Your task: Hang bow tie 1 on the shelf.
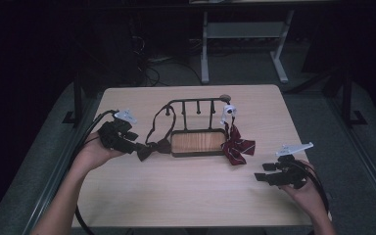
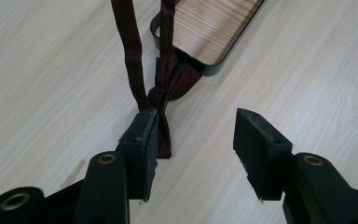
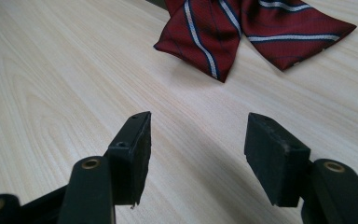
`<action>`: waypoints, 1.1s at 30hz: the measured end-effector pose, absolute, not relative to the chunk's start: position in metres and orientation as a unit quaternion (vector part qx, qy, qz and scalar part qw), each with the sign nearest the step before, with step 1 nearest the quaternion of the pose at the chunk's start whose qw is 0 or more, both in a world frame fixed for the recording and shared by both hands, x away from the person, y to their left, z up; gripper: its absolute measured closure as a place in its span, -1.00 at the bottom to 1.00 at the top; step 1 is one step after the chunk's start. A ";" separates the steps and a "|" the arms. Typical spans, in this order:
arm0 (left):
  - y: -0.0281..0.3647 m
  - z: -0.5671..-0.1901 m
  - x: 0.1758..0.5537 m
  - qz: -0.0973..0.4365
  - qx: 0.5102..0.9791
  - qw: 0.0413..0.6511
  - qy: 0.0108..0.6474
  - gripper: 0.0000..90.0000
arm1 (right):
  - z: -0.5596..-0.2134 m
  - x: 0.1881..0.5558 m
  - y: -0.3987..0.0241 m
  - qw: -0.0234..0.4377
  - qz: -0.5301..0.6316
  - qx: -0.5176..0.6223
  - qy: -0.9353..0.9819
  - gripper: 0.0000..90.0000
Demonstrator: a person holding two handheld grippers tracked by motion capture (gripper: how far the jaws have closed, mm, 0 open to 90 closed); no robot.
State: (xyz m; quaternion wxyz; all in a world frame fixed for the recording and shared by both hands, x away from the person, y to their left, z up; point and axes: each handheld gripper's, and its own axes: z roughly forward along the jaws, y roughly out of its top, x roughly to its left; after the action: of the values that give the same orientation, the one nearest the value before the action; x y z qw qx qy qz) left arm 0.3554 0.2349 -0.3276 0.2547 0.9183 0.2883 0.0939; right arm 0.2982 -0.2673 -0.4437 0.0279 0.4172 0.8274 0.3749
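Observation:
A black metal rack (image 1: 196,101) with a wooden base (image 1: 198,142) stands mid-table. A dark maroon bow tie (image 1: 152,148) lies at the base's left end, its strap (image 1: 157,120) looped up over a hook of the rack. My left gripper (image 1: 136,145) is open right at it. In the left gripper view the dark bow tie (image 2: 165,93) has one wing against the inner face of one jaw of the left gripper (image 2: 196,116). A red striped bow tie (image 1: 237,146) hangs from the rack's right end. Ahead of the striped bow tie (image 3: 242,28), my right gripper (image 3: 199,119) is open over bare table.
A white clasp (image 1: 229,110) holds the striped tie's strap at the rack's right end. The light wooden table (image 1: 186,196) has free room in front of the rack. Cables (image 1: 85,137) trail off the left edge. A desk frame (image 1: 245,44) stands beyond on the floor.

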 end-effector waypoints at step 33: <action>0.240 -0.365 0.331 0.087 0.910 0.273 0.299 -0.08 | -0.445 0.299 -0.267 0.029 0.374 0.413 0.830 -0.09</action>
State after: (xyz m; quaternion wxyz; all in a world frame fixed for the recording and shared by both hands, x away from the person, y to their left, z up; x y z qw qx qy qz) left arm 0.3310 0.2400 -0.3650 0.2731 0.9100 0.2994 0.0875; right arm 0.2987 -0.2667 -0.4449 0.0295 0.4133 0.8299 0.3736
